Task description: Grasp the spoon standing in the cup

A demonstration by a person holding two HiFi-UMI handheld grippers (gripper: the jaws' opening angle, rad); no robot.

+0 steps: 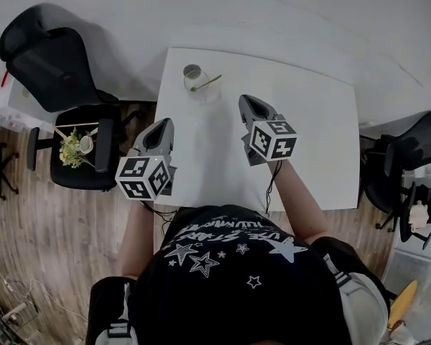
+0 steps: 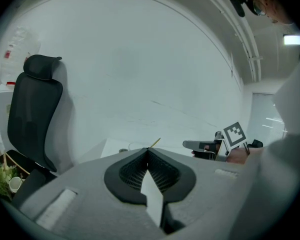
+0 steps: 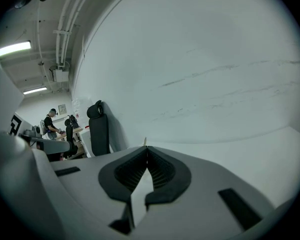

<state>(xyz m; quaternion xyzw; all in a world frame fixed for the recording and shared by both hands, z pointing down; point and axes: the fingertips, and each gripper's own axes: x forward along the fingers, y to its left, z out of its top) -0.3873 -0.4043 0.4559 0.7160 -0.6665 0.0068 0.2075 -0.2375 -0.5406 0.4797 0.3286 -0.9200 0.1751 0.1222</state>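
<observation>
A clear cup (image 1: 203, 92) stands near the far left of the white table (image 1: 309, 121), with a thin gold spoon (image 1: 207, 83) leaning out of it to the right. My left gripper (image 1: 160, 125) hovers over the table's left edge, short of the cup, shut and empty. Right of the cup and a little nearer, my right gripper (image 1: 249, 103) is also shut on nothing. In the left gripper view the spoon's tip (image 2: 155, 142) pokes up just past the closed jaws of the left gripper (image 2: 148, 149). The right gripper (image 3: 147, 147) shows touching jaws too.
A small round grey-rimmed jar (image 1: 192, 72) sits just behind the cup. A black office chair (image 1: 54, 60) and a stool with a plant (image 1: 72, 149) stand left of the table. More chairs (image 1: 406, 157) are on the right. A white wall runs beyond the table.
</observation>
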